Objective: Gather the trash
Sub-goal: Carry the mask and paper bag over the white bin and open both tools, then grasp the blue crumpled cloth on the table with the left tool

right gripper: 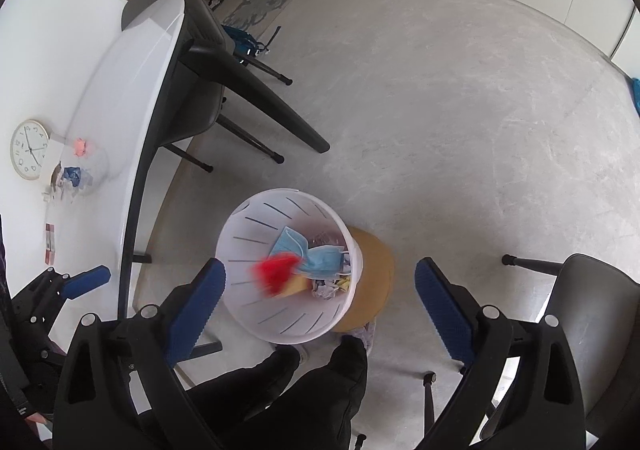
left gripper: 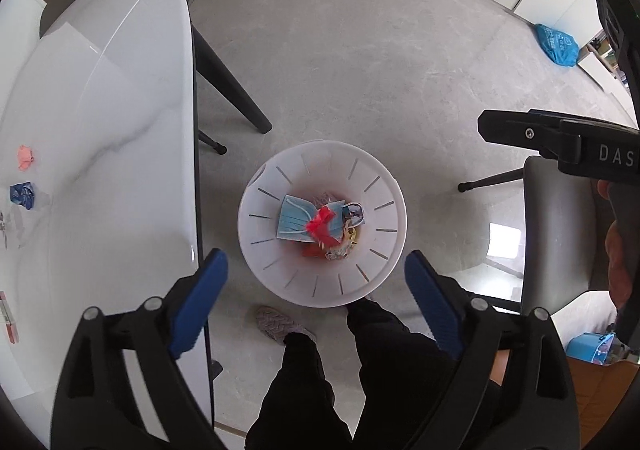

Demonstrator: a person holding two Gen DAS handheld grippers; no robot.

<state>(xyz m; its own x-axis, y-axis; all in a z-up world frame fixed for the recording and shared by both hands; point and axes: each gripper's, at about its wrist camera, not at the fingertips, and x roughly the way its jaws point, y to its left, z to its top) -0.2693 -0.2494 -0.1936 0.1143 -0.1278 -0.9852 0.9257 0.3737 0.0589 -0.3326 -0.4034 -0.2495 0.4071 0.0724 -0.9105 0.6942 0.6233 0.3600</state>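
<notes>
Hovering spread and empty above white bin (left gripper: pixel 322 290), left gripper (left gripper: pixel 316 294) and right gripper (right gripper: pixel 320 292), red scrap (right gripper: pixel 276 272) blurred mid-air over blue masks (right gripper: pixel 316 256). Farther left on white table (left gripper: pixel 100 130), pink wad (left gripper: pixel 25 157) and blue wad (left gripper: pixel 22 194): likely light, soft, crushable, best pinched across middle.

Left gripper (left gripper: pixel 316 290): blue-padded jaws spread wide, nothing held, seen at lower centre of its own view. Right gripper (right gripper: pixel 320 296): jaws likewise spread wide, nothing held. Dark-trousered legs (left gripper: pixel 320 382) are seen at bottom centre.
</notes>
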